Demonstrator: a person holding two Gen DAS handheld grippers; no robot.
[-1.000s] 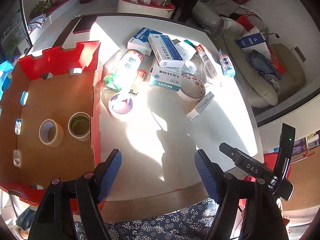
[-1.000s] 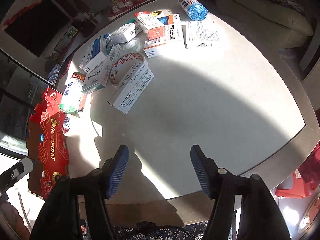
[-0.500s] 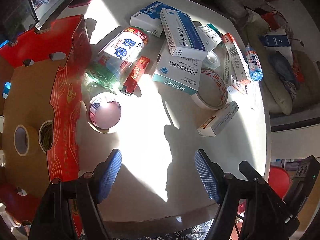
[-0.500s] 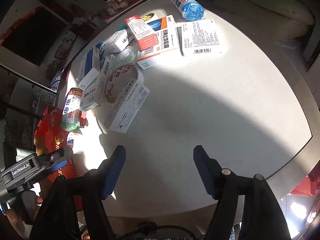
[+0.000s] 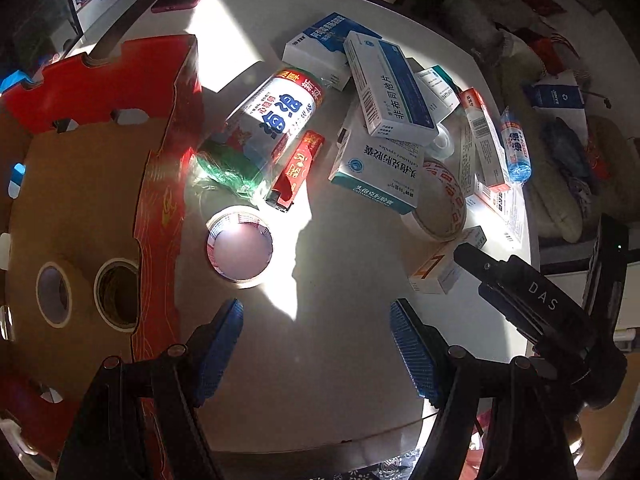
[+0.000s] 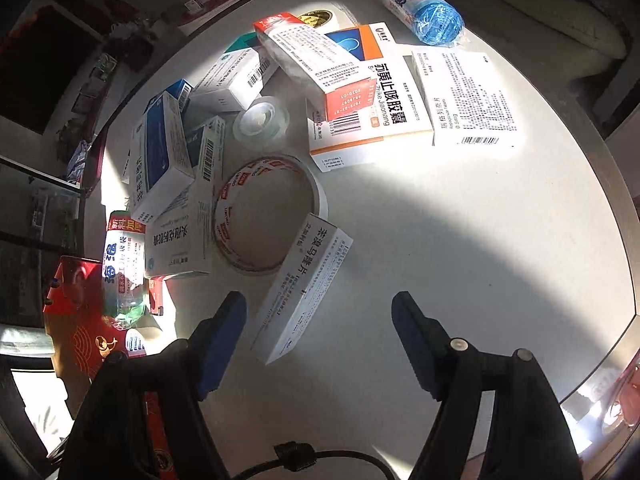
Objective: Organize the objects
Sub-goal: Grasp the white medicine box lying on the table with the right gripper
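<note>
1. Left wrist view: the left tongs (image 5: 316, 344) are seen spread wide over bare table (image 5: 340, 360), with nothing between the fingers and nothing touched. A tape roll (image 5: 239, 247) lies flat just ahead of the left finger, near the wall of the red box (image 5: 156, 216). Two more rolls (image 5: 54, 294) already sit inside the box. Beyond, a bottle (image 5: 276, 120), a lighter (image 5: 298, 170) and a heap of cartons (image 5: 384, 84) are crowded together. The right tongs' body is seen at the right edge.
   - Risk, as judged: if the roll is meant next, the box wall could be struck by the left finger, since the roll lies so near it. Glare also washes out the roll's rim.

2. Right wrist view: the right tongs (image 6: 318, 334) are opening, and nothing is pressed by the pads. A white carton (image 6: 304, 288) lies slantwise on the table with its near end between the fingers. It leans on a large tape ring (image 6: 268, 212).
   - Risk, as judged: closing across the slanted carton could twist it or push it into the ring.
</note>
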